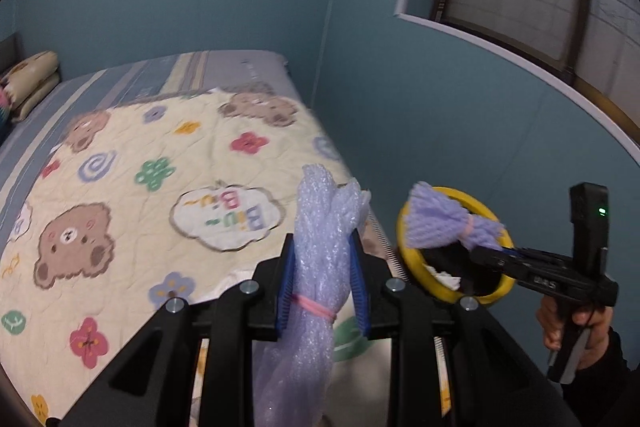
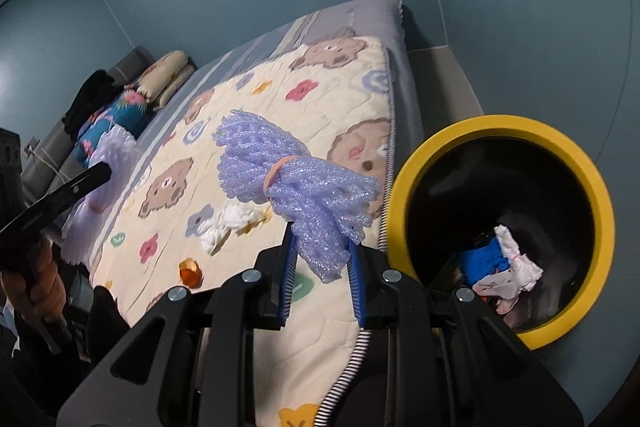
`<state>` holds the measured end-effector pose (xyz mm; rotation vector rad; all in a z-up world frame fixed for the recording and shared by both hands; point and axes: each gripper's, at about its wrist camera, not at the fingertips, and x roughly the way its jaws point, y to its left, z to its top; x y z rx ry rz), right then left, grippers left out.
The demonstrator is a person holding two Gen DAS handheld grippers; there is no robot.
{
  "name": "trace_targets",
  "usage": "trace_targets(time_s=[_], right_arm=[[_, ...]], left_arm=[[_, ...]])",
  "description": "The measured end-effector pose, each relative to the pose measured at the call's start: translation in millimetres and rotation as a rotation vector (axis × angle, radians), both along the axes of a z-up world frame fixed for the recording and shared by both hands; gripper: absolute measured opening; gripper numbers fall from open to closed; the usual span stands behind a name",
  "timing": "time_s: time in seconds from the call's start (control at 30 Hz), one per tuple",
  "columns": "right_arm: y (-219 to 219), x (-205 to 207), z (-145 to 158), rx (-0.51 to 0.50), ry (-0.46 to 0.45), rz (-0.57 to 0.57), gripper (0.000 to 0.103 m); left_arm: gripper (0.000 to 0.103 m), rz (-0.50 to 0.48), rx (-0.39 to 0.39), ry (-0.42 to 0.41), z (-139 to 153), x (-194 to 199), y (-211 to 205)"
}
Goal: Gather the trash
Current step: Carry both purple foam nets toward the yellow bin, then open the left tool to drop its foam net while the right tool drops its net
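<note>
Over the bed's near edge, both tools are up in the air and both are loaded. The left tool [image 1: 322,283] has its blue pads closed tight on a bundle of lilac foam netting [image 1: 320,247] tied with a pink band, the bundle standing upright between the pads and hanging down below them. The right tool [image 2: 322,285] is closed the same way on a second lilac net bundle [image 2: 296,187], this one cinched by an orange band and fanning out above the pads.

From the left wrist view, the right tool [image 1: 486,251] shows out to the side, a hand [image 1: 576,327] on its handle, and its bundle sits right in front of the yellow-rimmed bin [image 1: 408,255]. From the right wrist view that bin [image 2: 400,195] stands on the floor just beside the bed's edge, black inside, with blue and white scraps [image 2: 500,267] lying at the bottom.

Still on the bear-print quilt [image 2: 320,107]: a crumpled white wad [image 2: 228,223] near the near edge, and a small orange piece [image 2: 190,271] closer to the edge again. Folded pillows [image 2: 168,75] sit at the far end of the bed, with a blue flowered bundle [image 2: 116,123] beside them. The other hand [image 2: 38,287] grips the left tool at the left of the right wrist view.
</note>
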<state>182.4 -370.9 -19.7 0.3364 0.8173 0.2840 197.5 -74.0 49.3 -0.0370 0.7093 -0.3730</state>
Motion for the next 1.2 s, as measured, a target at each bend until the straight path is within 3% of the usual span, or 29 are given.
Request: trace_targets(time_s=[0.67,1.2], right_arm=[[-105,-6,5,0.009,-0.057,-0.222,0.023],[-126,4,-14,0.016,-0.022,-0.306,0.023]], left_arm=[[0.024,-0.179,0.034,-0.112,19,-3,-131],[0.024,-0.215,0.066,-0.137,5,10,-184]])
